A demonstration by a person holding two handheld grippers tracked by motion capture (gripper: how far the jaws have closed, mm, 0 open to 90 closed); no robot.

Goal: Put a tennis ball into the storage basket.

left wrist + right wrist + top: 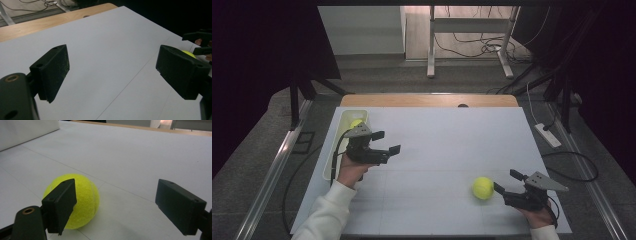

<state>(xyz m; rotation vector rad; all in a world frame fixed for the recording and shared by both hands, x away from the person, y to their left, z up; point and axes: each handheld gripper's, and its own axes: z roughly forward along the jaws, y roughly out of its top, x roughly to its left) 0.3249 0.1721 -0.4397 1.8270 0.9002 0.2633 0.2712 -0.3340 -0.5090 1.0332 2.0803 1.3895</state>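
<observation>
Tennis ball (483, 188) on the white table (447, 135), toward the near right corner, resting free on the surface. Right gripper (504, 182) sits just beside it, on the side nearer the table's right edge, jaws spread wide with nothing between them. In the right gripper view the ball (75, 200) lies ahead of and partly behind the left-hand jaw, off the centre of the gap, so the gripper looks lined up short of a clean straddle; it would probably need a small sideways shift before closing.

Left gripper (386, 142) held above the table near the left edge, jaws also apart and empty; in the left gripper view there is only bare table between the pads. It is aimed across toward the ball (189, 53), which peeks out past its right-hand jaw, with the right gripper (200, 43) behind it.

White bin (341, 131) runs along the left edge; a second yellow ball (356, 123) lies in its far end. Likely reading: balls are being gathered into the bin, the left gripper idle beside it, the right about to pick.
</observation>
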